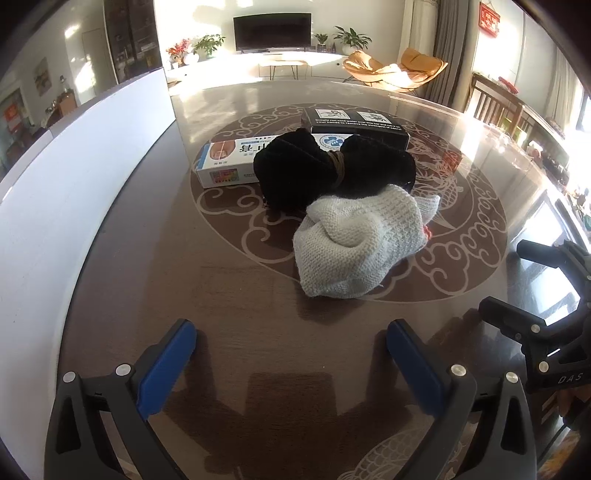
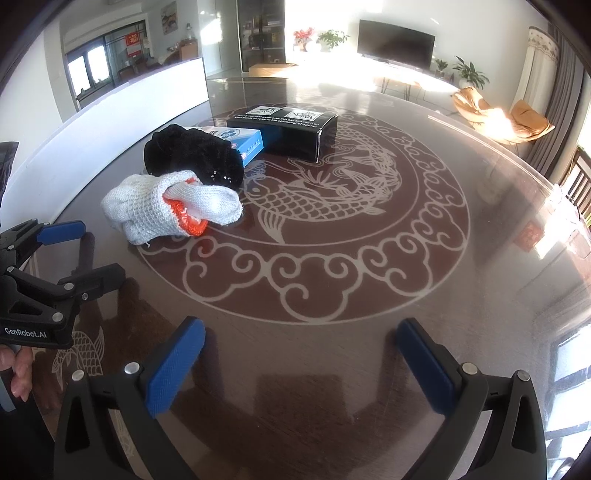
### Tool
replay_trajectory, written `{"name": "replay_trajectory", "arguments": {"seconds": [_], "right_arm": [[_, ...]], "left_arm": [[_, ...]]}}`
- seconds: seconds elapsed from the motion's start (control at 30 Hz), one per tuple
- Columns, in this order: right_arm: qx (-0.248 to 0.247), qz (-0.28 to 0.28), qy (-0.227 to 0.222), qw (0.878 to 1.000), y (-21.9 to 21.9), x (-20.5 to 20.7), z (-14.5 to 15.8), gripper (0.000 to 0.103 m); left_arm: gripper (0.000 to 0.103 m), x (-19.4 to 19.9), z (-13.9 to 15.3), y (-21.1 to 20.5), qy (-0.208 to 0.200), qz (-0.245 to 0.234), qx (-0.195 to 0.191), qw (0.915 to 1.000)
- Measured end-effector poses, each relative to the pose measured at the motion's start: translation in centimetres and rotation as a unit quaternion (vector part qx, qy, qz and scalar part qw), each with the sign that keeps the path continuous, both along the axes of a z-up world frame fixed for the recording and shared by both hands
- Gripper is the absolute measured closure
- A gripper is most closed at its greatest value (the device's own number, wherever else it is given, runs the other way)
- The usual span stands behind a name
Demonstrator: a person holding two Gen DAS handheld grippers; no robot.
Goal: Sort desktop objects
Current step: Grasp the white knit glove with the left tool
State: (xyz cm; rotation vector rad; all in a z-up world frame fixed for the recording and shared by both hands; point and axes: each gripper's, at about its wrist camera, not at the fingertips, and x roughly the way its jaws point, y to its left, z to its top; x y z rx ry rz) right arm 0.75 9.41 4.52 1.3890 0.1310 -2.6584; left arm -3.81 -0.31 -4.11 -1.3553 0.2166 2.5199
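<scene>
- While both tools gape empty, left tool (image 1: 291, 354) and right tool (image 2: 301, 354): start nearest.
- Pinch white glove (image 1: 354, 240) at its bunched middle.
- Lift clear of black cloth (image 1: 332, 170), boxes undisturbed.

Past my bench (image 1: 229, 332) with its carp pattern I see a dark television (image 1: 271, 31), potted plants (image 1: 352, 37), an orange lounge chair (image 1: 397, 70) and a white board (image 1: 74, 155).
</scene>
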Motion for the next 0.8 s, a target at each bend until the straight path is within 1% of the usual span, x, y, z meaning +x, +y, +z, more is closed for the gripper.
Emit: {"name": "replay_trajectory", "arguments": {"seconds": [0.03, 0.1, 0.2, 0.27, 0.33, 0.43, 0.47, 0.5, 0.53, 0.57, 0.63, 0.7, 0.77, 0.8], "right_arm": [[0.000, 0.000, 0.000, 1.000, 0.0, 0.0, 0.0, 0.000], [0.000, 0.000, 0.000, 1.000, 0.0, 0.0, 0.0, 0.000], [0.000, 0.000, 0.000, 1.000, 0.0, 0.0, 0.0, 0.000], [0.000, -0.004, 0.001, 1.000, 0.2, 0.2, 0.0, 0.000], [0.000, -0.013, 0.001, 1.000, 0.4, 0.3, 0.1, 0.000], [-0.002, -0.024, 0.002, 1.000, 0.7, 0.4, 0.2, 0.000], [-0.003, -0.025, 0.002, 1.000, 0.7, 0.6, 0.2, 0.000], [-0.005, -0.026, 0.003, 1.000, 0.7, 0.5, 0.2, 0.000], [-0.006, -0.027, 0.003, 1.000, 0.8, 0.6, 0.3, 0.000], [-0.007, -0.029, 0.004, 1.000, 0.8, 0.7, 0.3, 0.000], [-0.011, -0.033, 0.005, 0.999, 1.0, 0.8, 0.3, 0.000], [-0.014, -0.035, 0.006, 0.999, 1.2, 0.8, 0.3, 0.000], [-0.014, -0.035, 0.006, 0.999, 1.1, 0.8, 0.4, 0.000], [-0.013, -0.035, 0.005, 0.999, 1.1, 0.8, 0.3, 0.000]], "left_arm": [[0.000, -0.5, 0.1, 0.3, -0.006, -0.020, -0.002, 0.9998], [0.000, -1.8, 0.4, 1.3, -0.030, -0.063, -0.011, 0.9975], [0.000, -3.6, 0.6, 3.1, -0.055, -0.123, -0.024, 0.9906], [0.000, -4.5, 0.7, 4.3, -0.053, -0.142, -0.031, 0.9879], [0.000, -5.0, 0.8, 5.3, -0.037, -0.148, -0.040, 0.9875], [0.000, -5.0, 1.0, 6.4, -0.004, -0.147, -0.044, 0.9882], [0.013, -5.1, 1.3, 6.5, 0.008, -0.148, -0.031, 0.9884], [0.031, -5.2, 1.5, 6.3, 0.011, -0.149, -0.013, 0.9887], [0.038, -5.2, 1.5, 6.2, 0.011, -0.142, -0.006, 0.9897], [0.041, -5.1, 1.8, 6.0, 0.016, -0.136, -0.004, 0.9906], [0.044, -4.3, 1.9, 5.3, 0.024, -0.120, -0.001, 0.9925], [0.044, -2.9, 1.9, 3.3, 0.030, -0.094, -0.006, 0.9951], [0.044, -2.1, 1.9, 1.6, 0.030, -0.054, -0.007, 0.9981], [0.044, -1.8, 1.9, 0.5, 0.027, -0.033, 0.001, 0.9991]]}}
